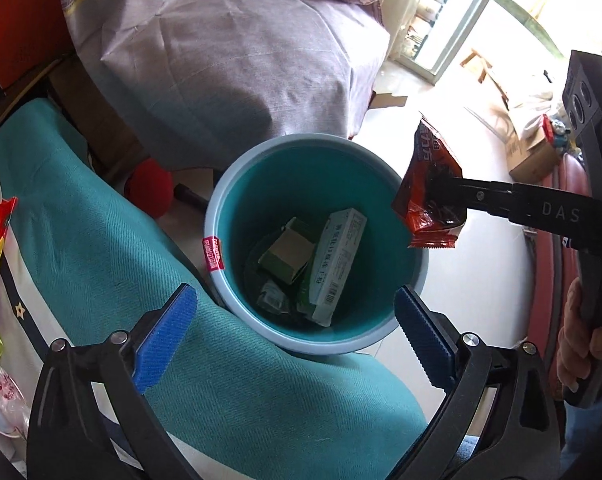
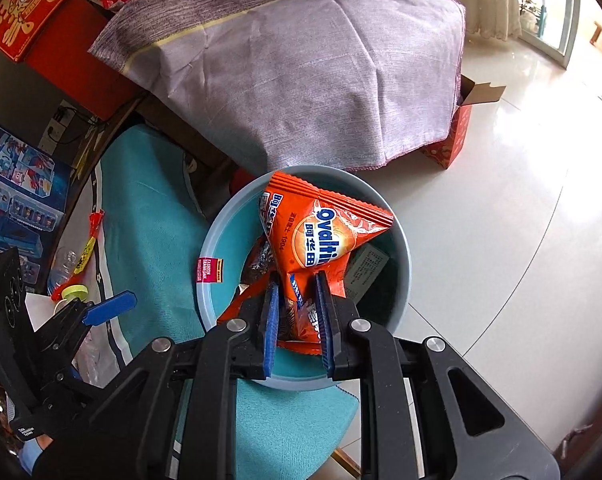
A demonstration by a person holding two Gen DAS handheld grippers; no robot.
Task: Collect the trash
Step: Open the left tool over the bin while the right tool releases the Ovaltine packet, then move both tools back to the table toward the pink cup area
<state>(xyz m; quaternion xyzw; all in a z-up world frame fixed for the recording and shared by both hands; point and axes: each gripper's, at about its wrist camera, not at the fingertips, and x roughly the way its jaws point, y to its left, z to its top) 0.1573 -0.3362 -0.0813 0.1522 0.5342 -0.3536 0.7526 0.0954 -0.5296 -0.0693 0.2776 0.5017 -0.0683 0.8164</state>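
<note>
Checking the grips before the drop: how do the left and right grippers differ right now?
The left gripper is open with nothing between its pads; the right gripper is shut on an orange wrapper. The left sits at the bin's near rim; the right reaches in from the side. Both have blue pads.

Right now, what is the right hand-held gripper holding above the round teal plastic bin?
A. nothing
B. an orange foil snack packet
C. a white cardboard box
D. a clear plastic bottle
B: the right hand-held gripper has its blue pads pressed on the orange foil snack packet, which hangs over the round teal plastic bin.
</note>
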